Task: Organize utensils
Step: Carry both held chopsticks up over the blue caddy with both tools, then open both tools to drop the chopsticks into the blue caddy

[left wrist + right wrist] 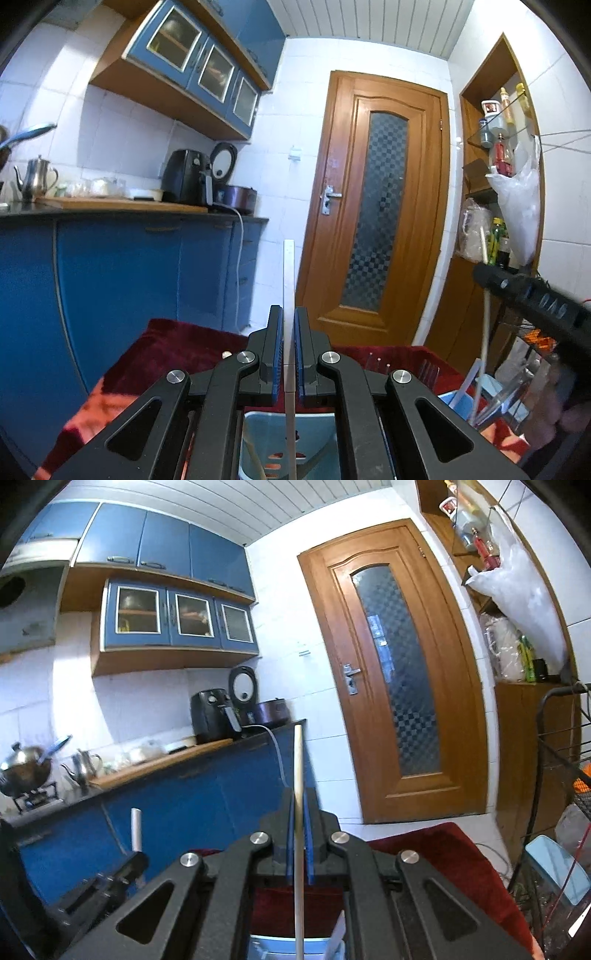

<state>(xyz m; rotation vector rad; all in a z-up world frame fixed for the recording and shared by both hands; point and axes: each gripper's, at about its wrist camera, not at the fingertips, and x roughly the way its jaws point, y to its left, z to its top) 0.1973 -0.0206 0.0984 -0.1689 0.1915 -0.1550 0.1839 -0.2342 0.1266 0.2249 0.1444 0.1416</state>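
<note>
The left tool fills the lower half of the left wrist view. Its blue-padded jaws are closed on a flat white utensil, which stands upright between the pads: its upper end rises above the fingertips, and its lower part runs down past the linkage into a light blue holder directly below. Which kind of utensil it is cannot be told.

The right tool occupies the same position in the right wrist view. Its jaws are closed on a pale wooden stick, chopstick-like in form, held upright. The lower part of the stick descends toward a light blue container at the bottom edge, where a flat white piece also stands.

Both tools are above a desk covered with a dark red cloth. In the left wrist view the right tool appears at the right edge as a black body with the wooden stick hanging below it, above a second blue holder containing several slender utensils. In the right wrist view the left tool appears at lower left with the white utensil projecting upward.

Background: a blue kitchen counter with a metal kettle, a black air fryer and a rice cooker; a wooden door with a patterned glass panel; an open shelf with bottles and a white plastic bag.
</note>
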